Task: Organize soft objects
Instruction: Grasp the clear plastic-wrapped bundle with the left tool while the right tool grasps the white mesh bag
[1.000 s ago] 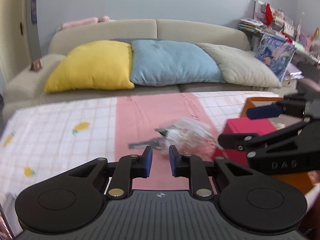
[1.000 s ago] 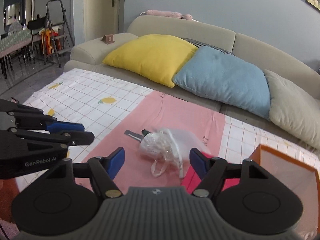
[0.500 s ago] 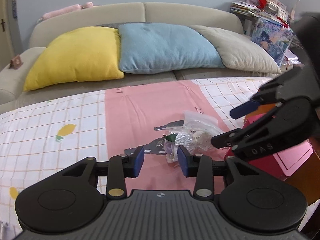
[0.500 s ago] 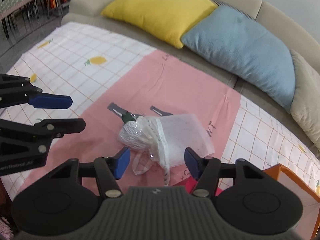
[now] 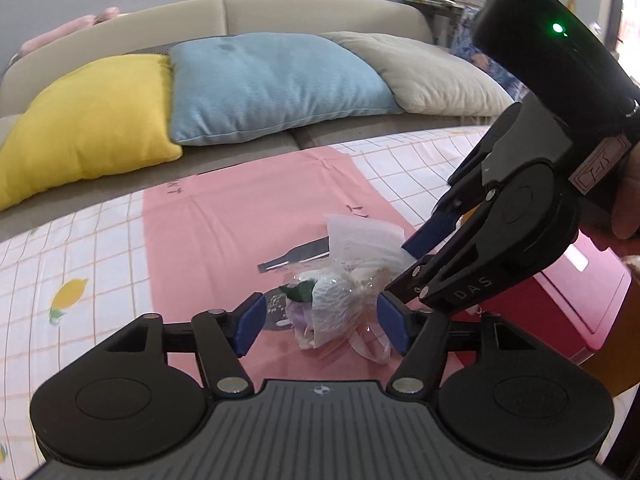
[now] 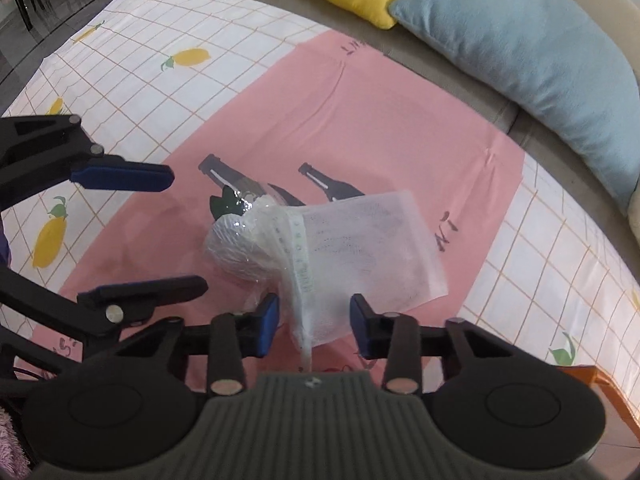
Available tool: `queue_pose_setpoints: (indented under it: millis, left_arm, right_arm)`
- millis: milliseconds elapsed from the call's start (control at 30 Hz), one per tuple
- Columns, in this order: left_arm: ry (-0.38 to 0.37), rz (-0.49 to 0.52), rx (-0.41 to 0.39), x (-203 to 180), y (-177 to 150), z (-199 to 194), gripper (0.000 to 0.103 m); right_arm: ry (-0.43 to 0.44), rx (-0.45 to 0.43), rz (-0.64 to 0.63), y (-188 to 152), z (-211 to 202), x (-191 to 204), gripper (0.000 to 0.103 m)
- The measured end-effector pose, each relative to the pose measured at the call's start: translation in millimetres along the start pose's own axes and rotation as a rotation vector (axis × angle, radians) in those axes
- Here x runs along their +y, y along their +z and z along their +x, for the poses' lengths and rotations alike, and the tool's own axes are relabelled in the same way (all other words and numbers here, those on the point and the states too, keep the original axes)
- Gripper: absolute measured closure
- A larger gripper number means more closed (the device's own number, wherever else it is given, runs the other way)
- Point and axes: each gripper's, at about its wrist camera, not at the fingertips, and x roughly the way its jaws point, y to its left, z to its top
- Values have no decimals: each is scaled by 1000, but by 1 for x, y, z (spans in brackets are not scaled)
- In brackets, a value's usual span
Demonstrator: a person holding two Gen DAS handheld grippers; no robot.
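Note:
A plastic-wrapped flower bundle with a white mesh pouch over one end lies on the pink cloth. My left gripper is low over the cloth, its jaws opening, and the bundle sits between the blue pads without being pressed. From the other side my right gripper points steeply down with its jaws closing. The pouch's lower corner hangs between its pads, and a small gap still shows. Each gripper appears in the other's view: the right gripper and the left gripper.
The checked lemon-print sheet surrounds the pink cloth. A red box and an orange container stand at the right. Yellow, blue and beige cushions line the sofa behind. A hand holds the right gripper.
Both grippers have come down and closed in on the bundle from opposite sides. The left jaws spread wide around it, and the right jaws narrowed over the pouch's corner.

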Motion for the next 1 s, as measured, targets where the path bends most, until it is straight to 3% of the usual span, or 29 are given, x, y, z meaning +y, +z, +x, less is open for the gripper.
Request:
queue_pose_setpoints:
  millis: [133,233,400,700,800,833,867,1000]
  left_arm:
    - [57,146,4,-11,2,8,22]
    - [51,248,-7,-20,4,12,15]
    - [28,430,6,-37,8,26,15]
    - [119,785,165,-69,-16,67,19]
    - [166,807,193,-71,-23,77,27]
    - [178,793,201,-71,-24,79,34]
    - [194,769,206,-70,-24,80,41]
    - [215,608,194,-63,-19,70,52]
  right_arm:
    - [30,-10,41,-4,-4,-6,88]
    - [8,-47,50,-7,-18,-9,97]
    - [33,-78,110,-11,-33,-19,100]
    - [37,-125,203,-25,-41,-28,100]
    - [55,-145,246,-28,-43,-31,100]
    - [61,-153,256,-30,-44,-32,100]
    - [63,-162,260,-31,-45,-31,100]
    - [67,-192,266,-36,-48,-28,101]
